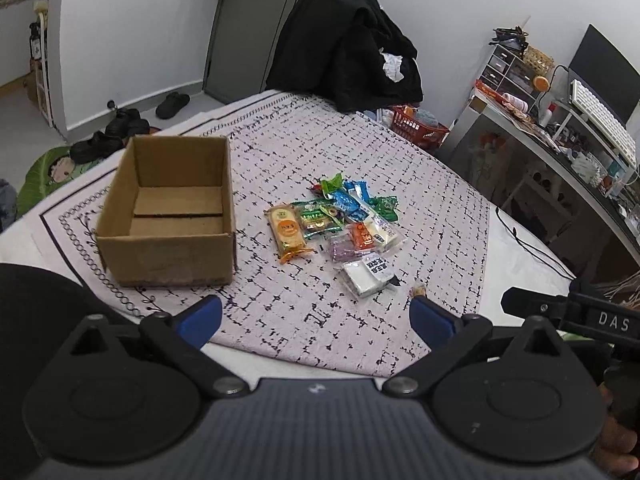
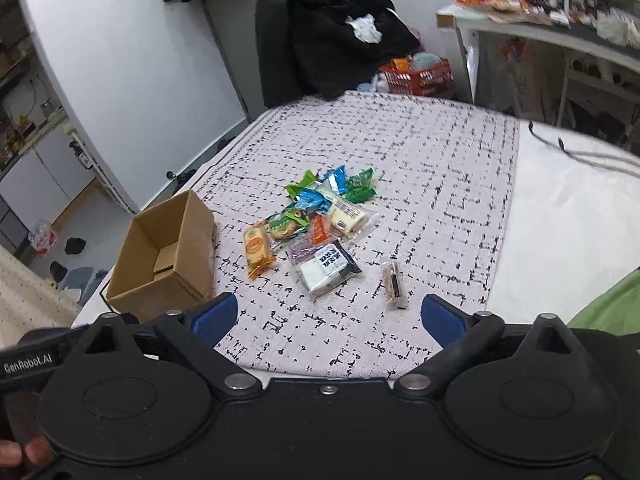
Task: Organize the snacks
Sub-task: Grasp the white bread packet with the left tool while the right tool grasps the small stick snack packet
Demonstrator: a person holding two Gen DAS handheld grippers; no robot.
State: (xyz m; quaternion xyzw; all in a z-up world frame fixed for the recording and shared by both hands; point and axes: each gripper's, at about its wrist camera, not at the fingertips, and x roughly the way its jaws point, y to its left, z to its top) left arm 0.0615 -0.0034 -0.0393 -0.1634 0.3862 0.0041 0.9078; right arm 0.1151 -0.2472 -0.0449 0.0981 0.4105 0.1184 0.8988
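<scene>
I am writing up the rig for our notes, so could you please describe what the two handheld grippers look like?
Both are alike: the left gripper and right gripper each have two blue fingertip pads on black linkage arms, pivoting on silver bolts beside two round black discs. The left body looks dark grey and ribbed, the right one black. White lettering shows on a black side bar: "DAS" in the left view, "GenRobot.AI" in the right.

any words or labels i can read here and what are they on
"DAS": on the black bar of the right gripper, cut off at the frame edge.
"GenRobot.AI": on the black bar of the left gripper.
Black-and-white label on the clear snack packet: too blurred to read.
Print on the orange snack packet and the other wrappers: too small.
</scene>
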